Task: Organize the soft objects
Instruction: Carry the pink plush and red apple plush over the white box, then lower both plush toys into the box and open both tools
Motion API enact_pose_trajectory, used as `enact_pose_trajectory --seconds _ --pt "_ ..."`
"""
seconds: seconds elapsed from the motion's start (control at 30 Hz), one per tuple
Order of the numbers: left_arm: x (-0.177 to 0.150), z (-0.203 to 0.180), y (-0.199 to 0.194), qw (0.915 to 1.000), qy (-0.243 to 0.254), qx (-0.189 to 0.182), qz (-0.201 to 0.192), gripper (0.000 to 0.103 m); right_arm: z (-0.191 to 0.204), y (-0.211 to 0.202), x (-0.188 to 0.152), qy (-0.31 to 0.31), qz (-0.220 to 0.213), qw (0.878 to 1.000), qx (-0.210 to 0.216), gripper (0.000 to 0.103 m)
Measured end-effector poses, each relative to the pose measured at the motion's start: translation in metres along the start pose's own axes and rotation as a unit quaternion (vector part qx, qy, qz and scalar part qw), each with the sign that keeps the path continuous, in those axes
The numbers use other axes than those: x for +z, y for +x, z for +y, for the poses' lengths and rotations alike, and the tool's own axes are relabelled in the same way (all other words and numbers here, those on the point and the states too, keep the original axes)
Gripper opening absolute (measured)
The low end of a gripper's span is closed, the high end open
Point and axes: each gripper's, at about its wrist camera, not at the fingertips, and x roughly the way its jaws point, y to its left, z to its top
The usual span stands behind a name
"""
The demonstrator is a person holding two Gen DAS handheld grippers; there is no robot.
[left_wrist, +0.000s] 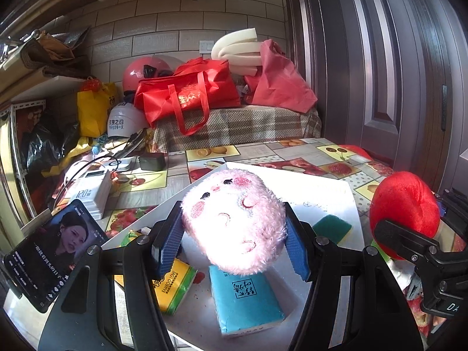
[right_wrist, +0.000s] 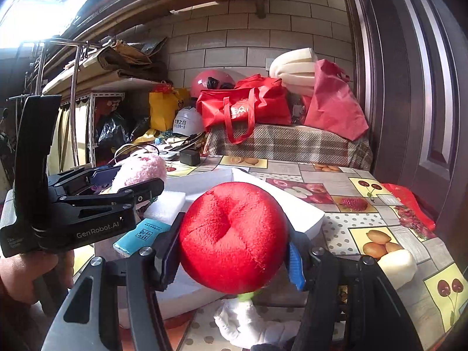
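Pink plush (left_wrist: 234,219): round, fuzzy, pale pink; stitched eyes and rosy cheek patches; centre of left wrist view, raised above the tray.
Left gripper (left_wrist: 234,234): blue ribbed pads press both flanks of the pink plush, pile bulging past them; pinching it.
Red plush (right_wrist: 234,237): apple-shaped, short bright pile, dimple with seams radiating from it; centre of right wrist view, off the table.
Right gripper (right_wrist: 234,251): one dark pad and one blue pad against the red plush's sides; clamped on it.
Hand (right_wrist: 26,275): lower left of right wrist view, around the left gripper's handle.
Tray (left_wrist: 316,187): white, flat, low rim; under the pink plush, its far corner pointing to the upper middle.
Tissue packs: blue pack (left_wrist: 245,298) directly below the pink plush, yellow pack (left_wrist: 175,289) just beside it on the left; both glossy film, lying in the tray.
Sponge (left_wrist: 332,225): green, right part of tray, edge partly hidden by a finger.
Open room: bare tray floor behind and right of the pink plush.
Table (right_wrist: 345,228): fruit-print oilcloth; right edge runs close to a dark panelled door (right_wrist: 424,87).
White cloth (right_wrist: 242,318): crumpled, below the red plush.
Phone (left_wrist: 49,251): lit screen, lower left of left wrist view, tilted.
Background: red bag (left_wrist: 187,90) on a checked cover, tiled wall behind.
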Motion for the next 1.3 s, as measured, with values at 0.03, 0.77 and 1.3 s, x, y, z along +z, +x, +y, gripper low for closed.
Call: enact_pose_trajectory --seconds 0.03,0.77,1.3 --pt "0.001 0.002 0.004 1.0000 -0.001 0.004 0.001 0.064 0.002 0.005 0.001 0.001 0.002 1.000 0.003 0.060" --pt "0.012 0.026 0.045 0.9966 -0.042 0.063 0.034 0.064 0.007 0.085 0.022 0.063 0.055 0.996 -0.030 0.062" --pt "0.010 0.038 0.041 0.9913 -0.076 0.105 0.023 0.092 0.001 0.074 0.024 0.077 0.026 0.993 -0.080 0.103"
